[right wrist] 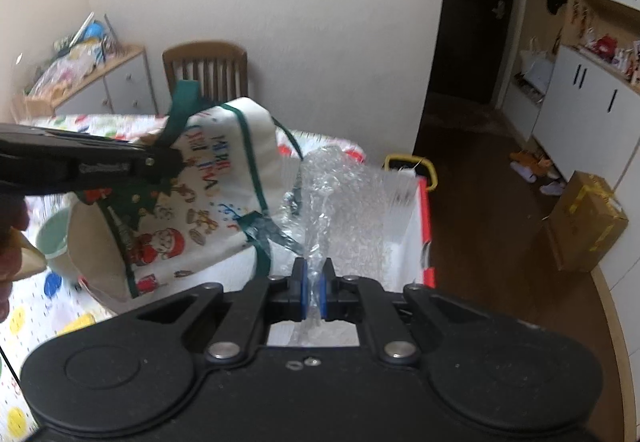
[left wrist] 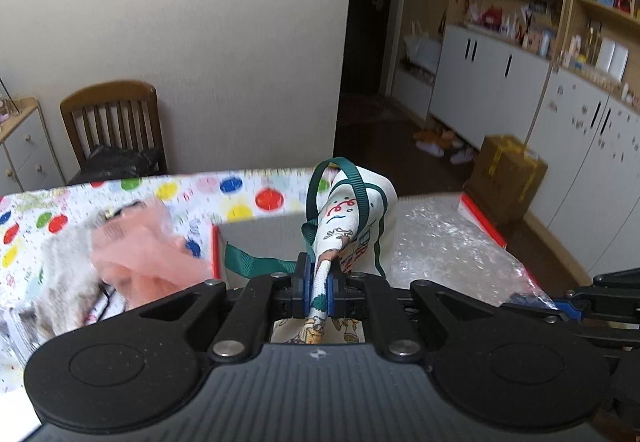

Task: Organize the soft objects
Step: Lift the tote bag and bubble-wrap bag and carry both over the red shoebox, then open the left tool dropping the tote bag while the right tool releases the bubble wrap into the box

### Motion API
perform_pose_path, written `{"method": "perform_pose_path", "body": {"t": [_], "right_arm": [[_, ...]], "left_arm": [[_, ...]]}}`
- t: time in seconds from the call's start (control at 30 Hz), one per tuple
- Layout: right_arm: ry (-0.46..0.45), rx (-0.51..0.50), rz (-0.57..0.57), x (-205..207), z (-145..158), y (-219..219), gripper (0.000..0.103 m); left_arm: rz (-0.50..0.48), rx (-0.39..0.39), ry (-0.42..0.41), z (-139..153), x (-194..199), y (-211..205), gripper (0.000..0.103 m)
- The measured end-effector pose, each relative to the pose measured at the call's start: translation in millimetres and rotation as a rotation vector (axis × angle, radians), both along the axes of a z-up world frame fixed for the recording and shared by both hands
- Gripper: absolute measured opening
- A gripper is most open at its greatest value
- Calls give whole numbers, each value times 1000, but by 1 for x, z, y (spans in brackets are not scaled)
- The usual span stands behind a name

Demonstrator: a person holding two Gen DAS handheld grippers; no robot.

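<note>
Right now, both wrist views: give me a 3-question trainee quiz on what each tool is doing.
1. True or false: the left tool is shut on the Christmas tote bag.
2. What does the right tool grip?
A. pink cloth
B. bubble wrap
C. green strap
3. Fill in: the bubble wrap hangs over the open white box with the ____ rim.

Key:
1. True; printed fabric is pinched between its pads.
2. B
3. red
</note>
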State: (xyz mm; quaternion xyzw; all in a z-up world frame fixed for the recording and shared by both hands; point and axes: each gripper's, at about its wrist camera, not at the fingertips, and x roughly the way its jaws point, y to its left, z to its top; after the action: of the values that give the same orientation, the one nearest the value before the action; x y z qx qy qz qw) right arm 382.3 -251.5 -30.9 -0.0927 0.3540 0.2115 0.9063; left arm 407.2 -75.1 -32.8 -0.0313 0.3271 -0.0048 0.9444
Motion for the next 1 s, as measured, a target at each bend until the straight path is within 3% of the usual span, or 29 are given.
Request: {"method": "perform_pose_path", "body": {"t": [0.6, 1.0], "right_arm": [[175, 7, 12, 16, -15, 4, 6], [212, 91, -19, 18, -12, -1, 7]], "left_arm": [[-18, 37, 237, -69, 41, -13, 7], [-52, 78, 286, -79, 40, -17, 9]]}}
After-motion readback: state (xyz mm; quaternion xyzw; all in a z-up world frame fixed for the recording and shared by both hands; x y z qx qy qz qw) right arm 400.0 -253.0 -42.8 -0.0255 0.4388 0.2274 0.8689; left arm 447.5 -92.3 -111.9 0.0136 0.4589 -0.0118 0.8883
